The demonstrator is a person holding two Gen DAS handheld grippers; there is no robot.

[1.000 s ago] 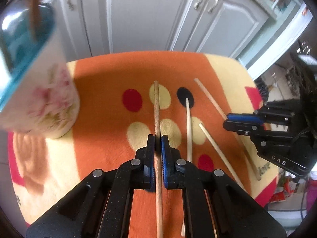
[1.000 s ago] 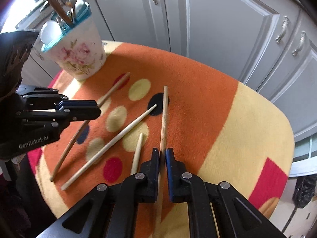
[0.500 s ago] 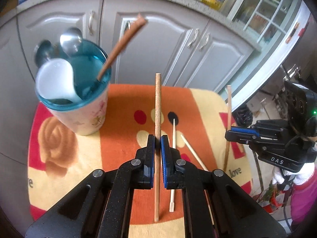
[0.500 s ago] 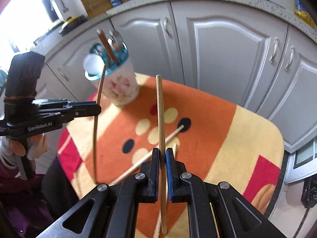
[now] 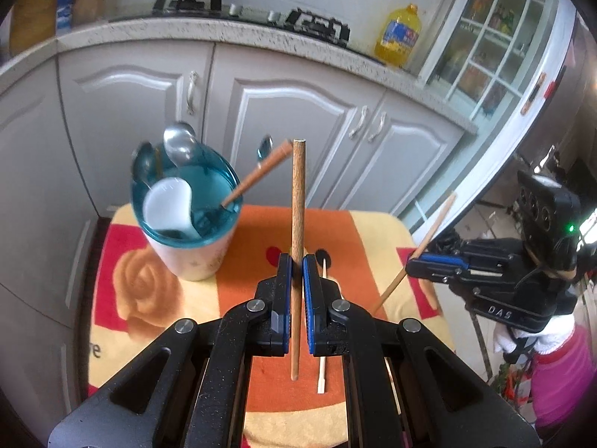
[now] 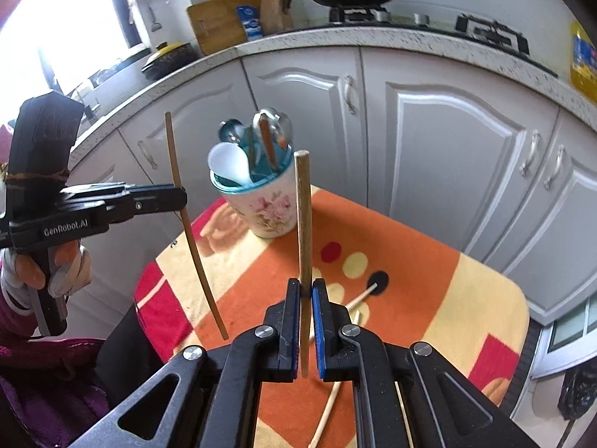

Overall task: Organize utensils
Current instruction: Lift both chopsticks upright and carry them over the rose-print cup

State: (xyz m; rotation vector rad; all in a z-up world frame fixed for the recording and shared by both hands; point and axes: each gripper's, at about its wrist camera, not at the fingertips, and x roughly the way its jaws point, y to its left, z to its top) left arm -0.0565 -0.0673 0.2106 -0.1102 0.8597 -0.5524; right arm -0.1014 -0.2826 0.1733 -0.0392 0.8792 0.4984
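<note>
My left gripper (image 5: 296, 261) is shut on a wooden chopstick (image 5: 298, 201) and holds it upright above the orange cloth. It shows from the side in the right wrist view (image 6: 179, 198). My right gripper (image 6: 306, 287) is shut on another wooden chopstick (image 6: 303, 216), also raised; it shows in the left wrist view (image 5: 410, 261). A floral utensil cup (image 5: 186, 220) with a blue rim holds spoons, a white scoop and a brown stick; it stands at the table's far left (image 6: 266, 201). Pale chopsticks (image 5: 322, 321) lie on the cloth (image 6: 362, 293).
The small table (image 6: 466, 298) has an orange and yellow spotted cloth. Grey cabinet doors (image 5: 291, 130) stand close behind it. A counter with a stove, a pan and an oil bottle (image 5: 397, 35) runs above them.
Both grippers have risen from the cloth, each lifting its chopstick clear of the table. The views now look down from higher, with the cup farther below.
</note>
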